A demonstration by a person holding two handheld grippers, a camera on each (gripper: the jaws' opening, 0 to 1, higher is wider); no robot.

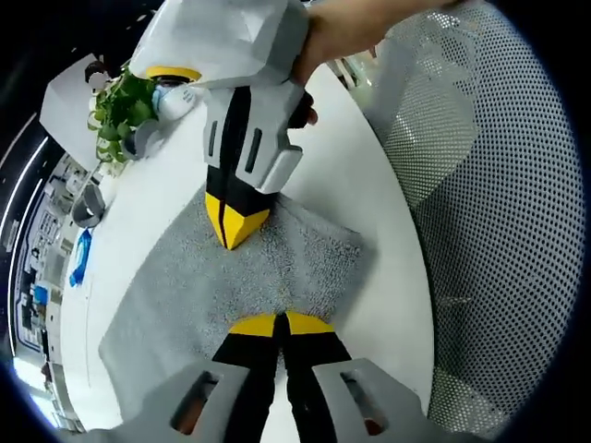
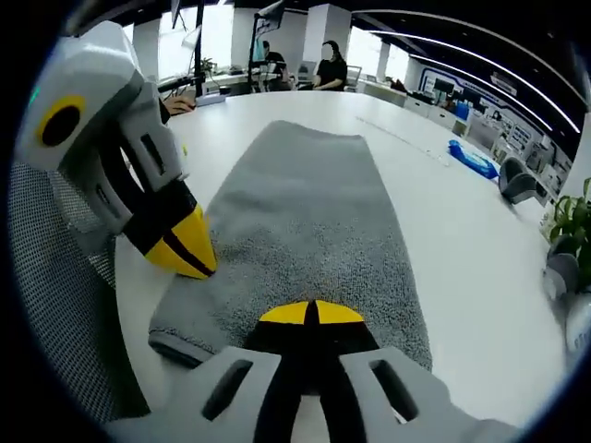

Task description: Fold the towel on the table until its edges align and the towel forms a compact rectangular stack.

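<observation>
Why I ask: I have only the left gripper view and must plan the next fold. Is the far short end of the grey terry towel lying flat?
Observer: Yes. In the right gripper view the grey terry towel runs as one long strip, and its far short end lies flat and straight on the white table.
Operator: Where does my gripper sit on it?
Observer: The left gripper, jaws together, touches the towel's long edge on the side of the mesh chair, close to the right gripper.
Operator: Anyone nearby?
Observer: People sit beyond the table's far side.
</observation>
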